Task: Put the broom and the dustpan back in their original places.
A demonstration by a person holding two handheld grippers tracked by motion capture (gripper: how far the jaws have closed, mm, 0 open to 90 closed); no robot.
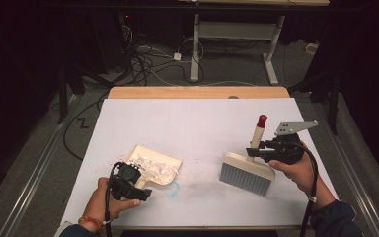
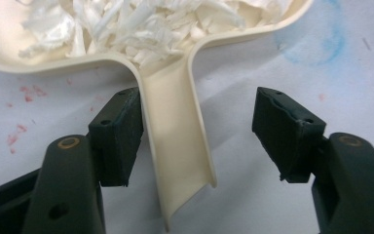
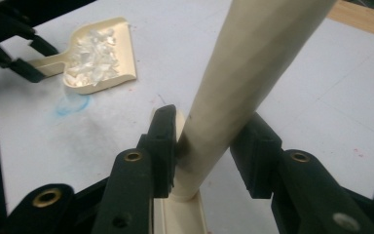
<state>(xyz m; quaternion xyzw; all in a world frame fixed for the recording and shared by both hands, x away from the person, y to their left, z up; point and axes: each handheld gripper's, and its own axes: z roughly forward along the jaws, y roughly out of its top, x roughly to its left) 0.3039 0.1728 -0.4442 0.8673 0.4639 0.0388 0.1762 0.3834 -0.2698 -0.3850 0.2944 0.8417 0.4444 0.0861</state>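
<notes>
- Left gripper: jaws apart, astride the handle of the cream plastic dustpan, which lies full of white shreds on the white table.
- Right gripper: jaws around the cream brush handle, standing upright; contact unclear.

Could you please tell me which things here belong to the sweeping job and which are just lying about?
Part of the job:
- cream dustpan
- white paper scraps in it
- hand brush, red-tipped handle
- left claw, open around the dustpan handle
- right claw at the brush handle

Lying about:
- cables on the floor
- second table's legs
- blue smudge on the white table cover
</notes>
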